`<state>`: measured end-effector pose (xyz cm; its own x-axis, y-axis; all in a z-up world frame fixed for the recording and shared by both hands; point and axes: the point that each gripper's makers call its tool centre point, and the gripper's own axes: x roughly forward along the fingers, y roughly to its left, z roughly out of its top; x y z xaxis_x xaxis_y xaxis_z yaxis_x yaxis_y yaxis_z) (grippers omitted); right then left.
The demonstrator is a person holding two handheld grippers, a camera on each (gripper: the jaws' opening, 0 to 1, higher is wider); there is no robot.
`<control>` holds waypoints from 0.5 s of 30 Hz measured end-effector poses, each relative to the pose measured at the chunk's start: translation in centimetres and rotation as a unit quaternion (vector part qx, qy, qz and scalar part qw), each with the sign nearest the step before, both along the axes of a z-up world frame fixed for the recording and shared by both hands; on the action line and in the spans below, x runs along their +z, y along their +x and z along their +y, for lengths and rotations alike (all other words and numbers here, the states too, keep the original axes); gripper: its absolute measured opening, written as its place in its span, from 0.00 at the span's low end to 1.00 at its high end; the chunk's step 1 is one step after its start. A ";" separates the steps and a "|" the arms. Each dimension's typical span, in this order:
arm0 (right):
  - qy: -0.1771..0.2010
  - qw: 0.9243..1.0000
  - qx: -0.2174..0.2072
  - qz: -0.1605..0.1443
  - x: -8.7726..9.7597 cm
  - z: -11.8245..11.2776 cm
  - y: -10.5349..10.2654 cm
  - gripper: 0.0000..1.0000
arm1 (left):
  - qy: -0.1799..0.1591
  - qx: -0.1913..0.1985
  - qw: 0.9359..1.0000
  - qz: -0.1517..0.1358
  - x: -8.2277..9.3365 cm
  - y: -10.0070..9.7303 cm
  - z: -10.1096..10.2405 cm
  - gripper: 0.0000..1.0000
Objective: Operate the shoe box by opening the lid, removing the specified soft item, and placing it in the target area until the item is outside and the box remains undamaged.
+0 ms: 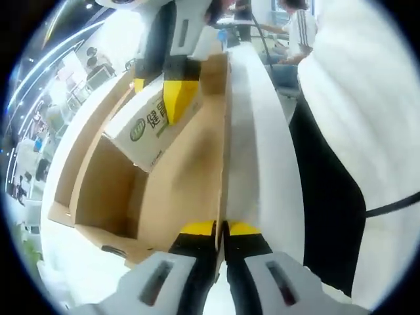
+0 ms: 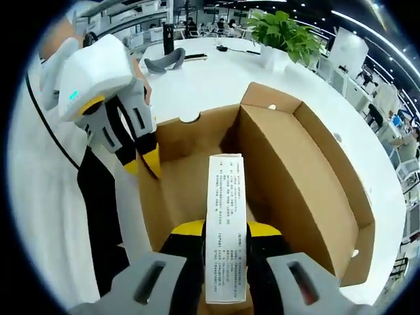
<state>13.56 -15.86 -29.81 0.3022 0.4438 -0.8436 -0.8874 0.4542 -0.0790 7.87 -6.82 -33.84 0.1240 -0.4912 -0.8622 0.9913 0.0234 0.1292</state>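
A brown cardboard shoe box [image 2: 298,177] lies open on a white table. My left gripper [image 1: 221,228] is shut on the edge of the raised lid [image 1: 256,144], which is white outside and brown inside. In the right gripper view the left gripper [image 2: 143,164] clamps that same edge at the box's left. My right gripper [image 2: 226,230] is shut on a white soft pack [image 2: 225,216] with printed text. In the left gripper view the pack [image 1: 147,131] shows a green logo and hangs tilted over the box's inside [image 1: 105,190], held by the right gripper [image 1: 157,92].
The white table [image 2: 197,82] stretches beyond the box, with a potted plant [image 2: 285,29] and small dark items far back. A person in a white top [image 1: 367,118] stands close on the right of the left gripper view. More people sit at desks behind.
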 end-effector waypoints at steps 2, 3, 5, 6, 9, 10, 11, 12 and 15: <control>0.018 1.000 -0.006 0.010 0.1 0.2 -0.3 0.20 | 0.000 0.002 1.000 0.001 0.0 0.0 0.0 0.04; 0.027 1.000 -0.008 0.014 0.2 0.3 -0.5 0.20 | 0.000 0.002 1.000 0.001 0.0 0.0 0.0 0.04; 0.028 0.999 -0.010 0.011 0.3 0.2 -0.6 0.20 | 0.001 0.002 1.000 0.001 0.0 0.0 0.0 0.04; 0.028 1.000 -0.011 0.009 0.4 0.1 -0.6 0.20 | 0.001 0.002 1.000 0.002 0.0 0.0 0.0 0.04; 0.031 0.999 -0.022 0.009 0.4 -0.3 -0.6 0.20 | 0.001 0.002 1.000 0.003 0.0 0.0 0.0 0.04; 0.034 0.999 -0.027 0.013 0.4 -0.4 -0.7 0.20 | 0.001 0.002 1.000 0.004 0.0 0.0 0.1 0.04; 0.036 0.999 -0.032 0.010 0.5 -0.5 -0.6 0.20 | 0.002 0.001 1.000 0.004 0.0 0.0 0.1 0.03; 0.038 0.999 -0.038 0.004 0.7 -0.6 -0.4 0.20 | 0.002 0.002 1.000 0.005 0.0 0.0 0.1 0.03; 0.037 0.998 -0.038 -0.017 1.5 -0.9 -0.2 0.20 | 0.002 0.002 1.000 0.005 0.0 0.0 0.1 0.03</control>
